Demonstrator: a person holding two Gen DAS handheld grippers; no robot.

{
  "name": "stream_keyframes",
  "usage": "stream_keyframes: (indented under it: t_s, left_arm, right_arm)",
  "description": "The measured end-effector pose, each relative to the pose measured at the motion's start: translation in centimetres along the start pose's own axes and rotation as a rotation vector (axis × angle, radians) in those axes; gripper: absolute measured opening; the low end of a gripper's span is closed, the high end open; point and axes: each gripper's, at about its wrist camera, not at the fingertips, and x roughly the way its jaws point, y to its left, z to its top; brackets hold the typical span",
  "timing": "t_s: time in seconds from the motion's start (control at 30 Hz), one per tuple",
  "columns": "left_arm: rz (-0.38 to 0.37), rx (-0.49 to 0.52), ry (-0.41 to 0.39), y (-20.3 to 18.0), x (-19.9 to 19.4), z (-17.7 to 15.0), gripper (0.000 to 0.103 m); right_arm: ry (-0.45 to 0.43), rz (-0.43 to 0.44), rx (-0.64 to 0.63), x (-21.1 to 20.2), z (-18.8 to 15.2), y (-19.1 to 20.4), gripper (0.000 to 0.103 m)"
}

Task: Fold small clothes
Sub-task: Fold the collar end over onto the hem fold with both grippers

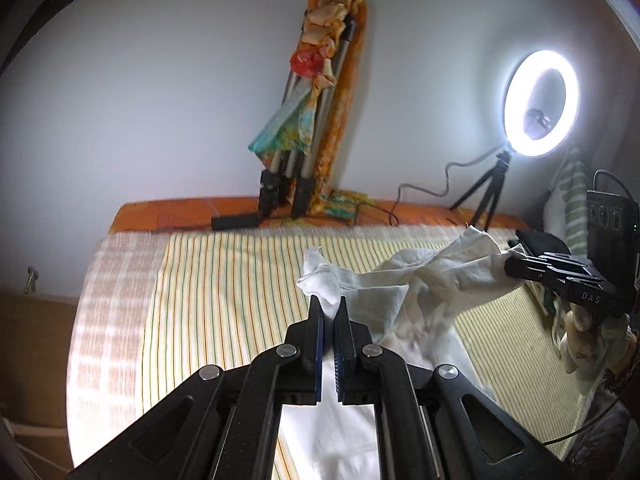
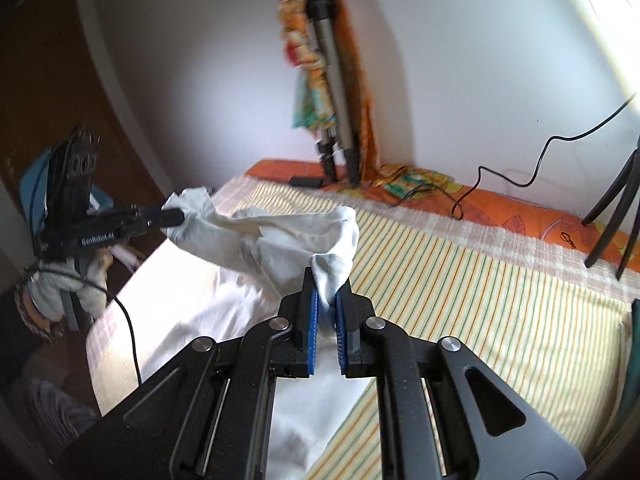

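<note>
A small white garment (image 1: 400, 276) hangs stretched between both grippers, above the striped sheet (image 1: 224, 280) on the bed. In the left wrist view my left gripper (image 1: 329, 308) is shut on one bunched corner of it. My right gripper (image 1: 510, 266) comes in from the right edge, shut on the other corner. In the right wrist view the right gripper (image 2: 326, 300) pinches a fold of the white garment (image 2: 248, 232) between its blue pads. There the left gripper (image 2: 176, 216) grips the far left corner. The rest of the cloth trails down onto the sheet below the grippers.
A folded tripod (image 1: 304, 128) wrapped in colourful cloth leans on the back wall. A lit ring light (image 1: 540, 104) on a small tripod stands at the back right, with a cable (image 2: 500, 176) over the orange bedding (image 2: 520, 216). A black adapter (image 1: 236, 221) lies nearby.
</note>
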Motion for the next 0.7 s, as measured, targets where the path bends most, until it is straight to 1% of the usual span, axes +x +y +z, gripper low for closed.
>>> stream_keyframes:
  t_s: [0.2,0.37,0.5,0.57,0.63,0.7]
  left_arm:
    - [-0.001,0.033,0.037,-1.9,-2.1,-4.7,0.001]
    - [0.017,0.045,0.069,-2.1,-3.1,-8.8,0.001]
    - [0.038,0.075,0.108,-2.1,-3.3,-11.9,0.002]
    - [0.032,0.082,0.143,-1.8,-3.5,-13.4,0.004]
    - [0.046,0.088,0.164,-1.4,-4.0,-14.7,0.010]
    - [0.051,0.087,0.177,-0.7,-4.8,-15.7,0.010]
  right_arm:
    - [0.013,-0.020,-0.041,-2.1,-4.6,3.2,0.009]
    - [0.042,-0.037,-0.068,-2.6,-9.0,5.0,0.009]
    - [0.054,-0.063,-0.125,-2.7,-11.8,6.4,0.009]
    - [0.052,-0.075,-0.155,-3.0,-12.8,7.0,0.009]
    - [0.055,-0.103,-0.195,-3.2,-13.9,7.6,0.009]
    - [0.068,-0.117,-0.225,-3.6,-14.9,7.9,0.009]
